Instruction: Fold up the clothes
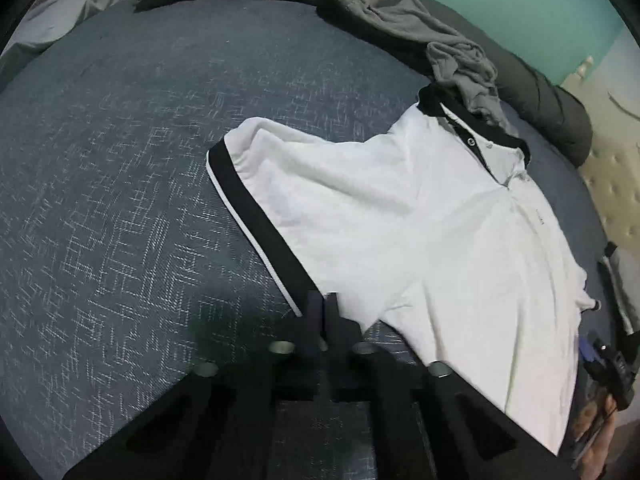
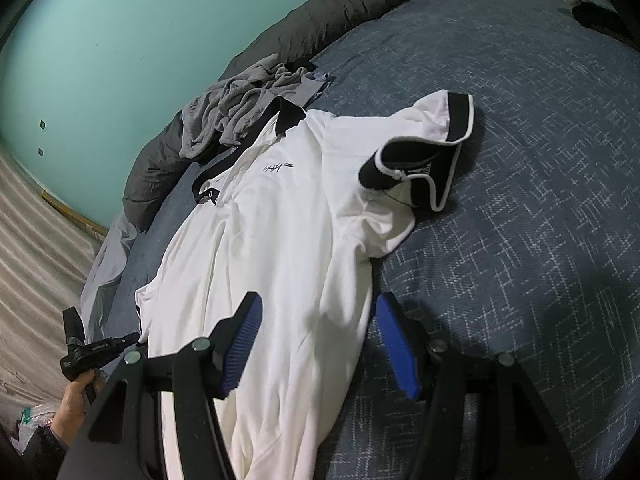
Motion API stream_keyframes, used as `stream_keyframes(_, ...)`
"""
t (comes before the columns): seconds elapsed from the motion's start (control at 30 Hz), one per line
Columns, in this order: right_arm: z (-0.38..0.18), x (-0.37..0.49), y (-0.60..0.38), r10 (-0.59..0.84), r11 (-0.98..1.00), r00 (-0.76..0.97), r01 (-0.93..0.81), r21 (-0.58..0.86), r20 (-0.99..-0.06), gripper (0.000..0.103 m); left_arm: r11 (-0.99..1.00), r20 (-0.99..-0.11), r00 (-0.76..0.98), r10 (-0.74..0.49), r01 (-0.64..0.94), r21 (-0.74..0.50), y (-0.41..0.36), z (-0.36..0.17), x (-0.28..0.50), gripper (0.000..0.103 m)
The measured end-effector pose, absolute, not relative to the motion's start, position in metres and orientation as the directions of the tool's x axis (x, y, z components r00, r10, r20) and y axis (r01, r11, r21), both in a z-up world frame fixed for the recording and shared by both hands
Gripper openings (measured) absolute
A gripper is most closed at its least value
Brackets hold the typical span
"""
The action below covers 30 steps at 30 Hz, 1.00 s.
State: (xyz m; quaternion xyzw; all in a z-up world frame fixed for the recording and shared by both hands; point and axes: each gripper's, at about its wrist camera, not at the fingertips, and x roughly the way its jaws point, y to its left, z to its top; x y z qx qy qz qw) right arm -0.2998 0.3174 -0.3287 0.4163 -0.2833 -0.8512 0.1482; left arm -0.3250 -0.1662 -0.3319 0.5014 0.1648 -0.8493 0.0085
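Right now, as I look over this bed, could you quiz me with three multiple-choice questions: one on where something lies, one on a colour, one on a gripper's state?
1. Where does the grey garment lie?
A. by the collar of the white shirt
B. on the floor
C. beside the shirt's hem

2. What colour is the collar?
A. red
B. black
C. white

3. How is the right gripper?
A. shut on the grey garment
B. open over the shirt
C. out of view

Answers: 1 A, its folds meet the collar end. 2 B, a black band shows against white cloth. 3 B, its blue pads stand wide apart with shirt between them.
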Motion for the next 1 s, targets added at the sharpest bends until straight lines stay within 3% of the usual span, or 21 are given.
stream_keyframes(0.23, -0.329, -0.3, 0.318, -0.491, -0.795, -0.608, 0.02, 0.606, -0.624, 0.061, -0.952, -0.86, -0.497, 0.117, 0.189, -0.239, -0.171, -0.332, -0.324, 0.0)
stream_keyframes(0.4, -0.328, -0.301, 0.317, -0.491, -0.795, -0.609, 0.022, 0.606, -0.622, 0.061, -0.938, -0.844, -0.516, 0.149, 0.196, -0.286, -0.173, -0.319, -0.314, 0.002)
stream_keyframes(0.53, -0.329, -0.301, 0.317, -0.494, -0.794, -0.607, 0.022, 0.608, -0.622, 0.061, -0.942, -0.836, -0.524, 0.164, 0.167, -0.29, -0.163, -0.315, -0.307, 0.031)
stream_keyframes(0.57, -0.328, -0.3, 0.316, -0.494, -0.794, -0.608, 0.024, 0.607, -0.622, 0.061, -0.942, -0.836, -0.522, 0.17, 0.163, -0.293, -0.162, -0.316, -0.307, 0.032)
stream_keyframes(0.83, -0.329, -0.301, 0.317, -0.491, -0.795, -0.609, 0.021, 0.606, -0.623, 0.061, -0.951, -0.855, -0.499, 0.144, 0.17, -0.26, -0.161, -0.333, -0.318, 0.031)
stream_keyframes(0.93, -0.329, -0.301, 0.317, -0.491, -0.797, -0.607, 0.024, 0.603, -0.625, 0.061, -0.951, -0.854, -0.499, 0.144, 0.169, -0.259, -0.161, -0.336, -0.32, 0.02)
stream_keyframes(1.0, -0.329, -0.301, 0.316, -0.489, -0.8, -0.607, 0.027, 0.599, -0.626, 0.061, -0.949, -0.855, -0.497, 0.148, 0.172, -0.264, -0.161, -0.338, -0.321, 0.018)
